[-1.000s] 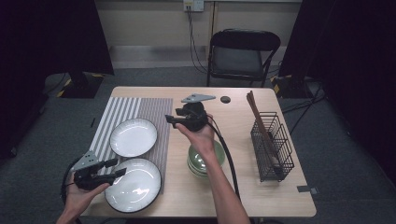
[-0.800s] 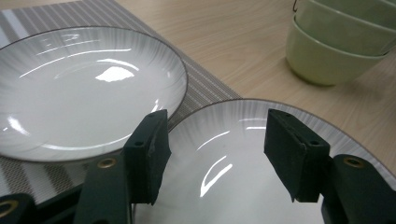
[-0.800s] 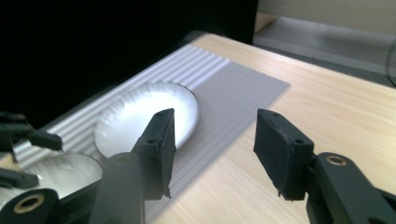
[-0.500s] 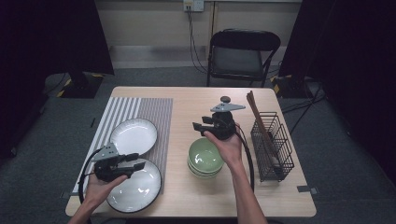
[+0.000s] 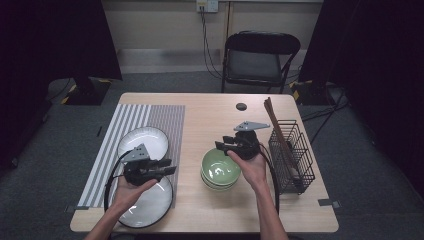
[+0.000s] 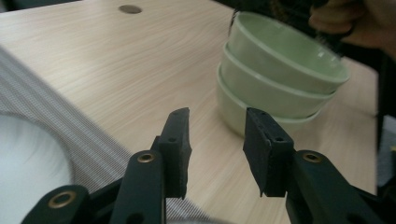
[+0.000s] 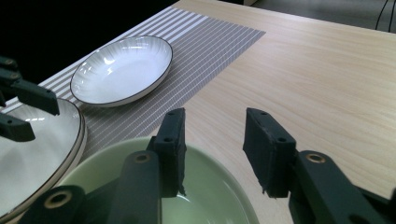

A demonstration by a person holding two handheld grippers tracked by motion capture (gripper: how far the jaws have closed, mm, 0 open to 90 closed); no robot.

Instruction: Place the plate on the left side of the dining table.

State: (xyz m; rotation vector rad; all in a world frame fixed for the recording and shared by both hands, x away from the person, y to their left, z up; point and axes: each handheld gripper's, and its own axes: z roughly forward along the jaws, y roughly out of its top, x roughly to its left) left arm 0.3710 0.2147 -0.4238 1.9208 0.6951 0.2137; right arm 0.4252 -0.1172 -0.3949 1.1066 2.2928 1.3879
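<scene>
Right gripper (image 5: 231, 145) first: its jaws are parted with nothing between them, and they've just been closing in a bit. In the right gripper view the rim of the top green bowl (image 7: 201, 196) sits right under the jaws, slightly toward the left one, so the rim is below and just short of the tips, not between them yet. From the high view this gripper hangs over the far edge of the stack of green bowls (image 5: 220, 171), pointing left across the desk (image 5: 210, 112).

Left gripper (image 5: 157, 167): jaws also apart and empty, also just been narrowing. It hovers over the near white plate (image 5: 150, 207), aimed right. In the left gripper view the bowl stack (image 6: 275, 79) is ahead and a little right of the gap, clearly apart from the tips, with bare desk in between.

So the right hand (image 5: 250, 167) is the nearer one by a lot. I'd guess a drop down onto the rim is what's needed, far wall of the bowl going between the jaws. The bowls are round, so no long axis to line up with, just the rim.

Further out: the second white plate (image 5: 142, 141) on the striped mat (image 5: 150, 117), and a wire basket (image 5: 292, 157) right of the bowls.
</scene>
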